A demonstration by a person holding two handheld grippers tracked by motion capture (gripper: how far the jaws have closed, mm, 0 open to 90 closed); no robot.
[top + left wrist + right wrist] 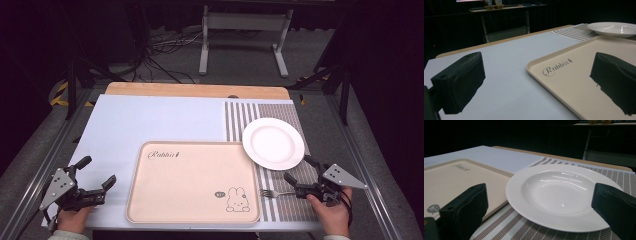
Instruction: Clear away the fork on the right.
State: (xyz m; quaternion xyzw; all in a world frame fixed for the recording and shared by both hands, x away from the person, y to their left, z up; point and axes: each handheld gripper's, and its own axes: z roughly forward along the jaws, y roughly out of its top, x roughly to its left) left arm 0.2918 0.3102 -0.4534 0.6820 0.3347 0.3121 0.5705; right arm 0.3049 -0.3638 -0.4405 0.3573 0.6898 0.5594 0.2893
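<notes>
The plate point(273, 143), white, round and glossy with a ribbed rim, lay on the striped placemat point(285, 202) at the right of the table, its left edge overlapping the top right corner of the tray point(192, 180), which sat just beside it. In the right gripper view we saw it close ahead of the two black jaws, lying between their lines but untouched. Our right gripper point(301, 172) hovered just short of it with its jaws spread wide and nothing between them. A metal fork point(276, 193) lay on the placemat beside that gripper, near the tray's right edge, with its tines toward the tray. The tray was a matte cream rectangle with rounded corners and a low raised rim, printed with a rabbit and the word "Rabbit". Our left gripper point(97, 172) rested over the pale blue table cover point(150, 120) by the tray's left edge, jaws likewise spread and empty. That cover lay smooth and bare to the left and behind, with a wooden strip point(197, 90) along the far edge.
</notes>
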